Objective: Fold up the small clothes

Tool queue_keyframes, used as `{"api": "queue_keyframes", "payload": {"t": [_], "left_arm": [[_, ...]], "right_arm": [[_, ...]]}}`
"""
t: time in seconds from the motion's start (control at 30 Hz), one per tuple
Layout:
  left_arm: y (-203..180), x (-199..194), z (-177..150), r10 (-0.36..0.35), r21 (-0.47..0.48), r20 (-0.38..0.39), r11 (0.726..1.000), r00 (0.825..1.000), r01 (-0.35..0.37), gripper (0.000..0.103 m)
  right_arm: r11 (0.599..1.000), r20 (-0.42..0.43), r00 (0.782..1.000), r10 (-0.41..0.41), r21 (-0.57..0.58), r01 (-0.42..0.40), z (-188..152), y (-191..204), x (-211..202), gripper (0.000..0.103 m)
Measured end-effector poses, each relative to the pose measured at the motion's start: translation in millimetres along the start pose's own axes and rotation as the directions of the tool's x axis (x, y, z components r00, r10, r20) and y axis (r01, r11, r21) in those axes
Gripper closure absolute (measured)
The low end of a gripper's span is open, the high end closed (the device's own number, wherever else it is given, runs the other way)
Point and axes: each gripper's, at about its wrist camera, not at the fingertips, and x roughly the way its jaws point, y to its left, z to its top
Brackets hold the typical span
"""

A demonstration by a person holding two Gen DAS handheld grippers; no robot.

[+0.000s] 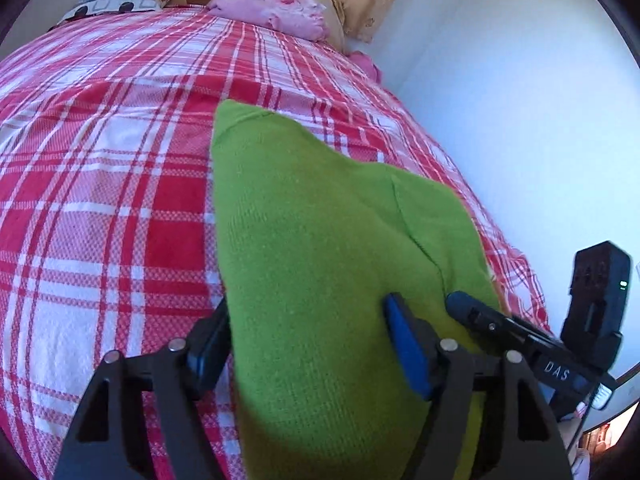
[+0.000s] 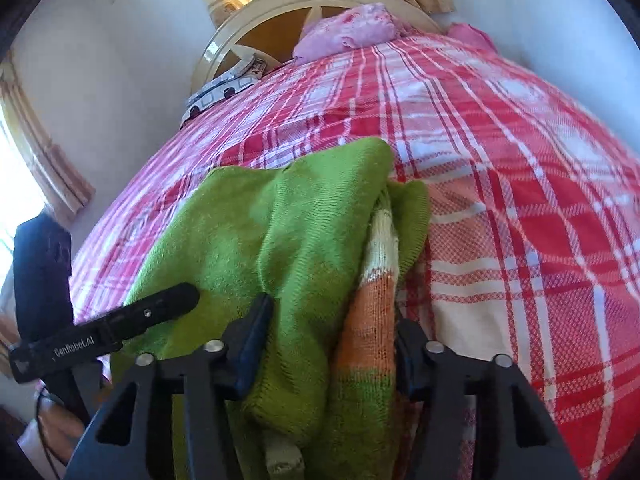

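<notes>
The green knit (image 1: 320, 240) lies on the plaid bedspread (image 1: 100, 200), near the bed's foot, bunched toward its right side where an orange-and-cream patch shows. To fold it well, both hems should be pinched at matching points and carried evenly so the edges meet. The left gripper (image 1: 308, 344) straddles the near edge about half open; its left finger sits at the knit's side and its blue right pad (image 1: 404, 344) rests on the cloth. The right gripper (image 2: 328, 344) brackets the bunched fold at medium width, and whether it presses cannot be told.
</notes>
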Motion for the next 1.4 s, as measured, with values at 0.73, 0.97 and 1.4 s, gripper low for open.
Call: {"api": "queue_keyframes", "payload": {"t": [0.73,0.97,1.4], "left_arm": [[-18.8,-7.0,-10.1,0.120,0.069,0.099,0.989,0.988,-0.127,0.043],[-19.8,-8.3,-7.3,0.140,0.064,0.076,0.987,0.987,-0.145,0.048],[-39.8,-69.9,-29.0,0.181,0.095,0.130,0.976,0.975,-0.194,0.065]], "right_arm": [[0.978,0.094,0.987,-0.130,-0.150,0.144,-6.6,31.5,-8.6,0.068],[0.912,0.170,0.943,-0.285,-0.254,0.321,-14.1,60.9,-11.5,0.074],[0.925,0.242,0.934,-0.264,-0.210,0.316,-35.1,100.9,-71.5,0.078]]}}
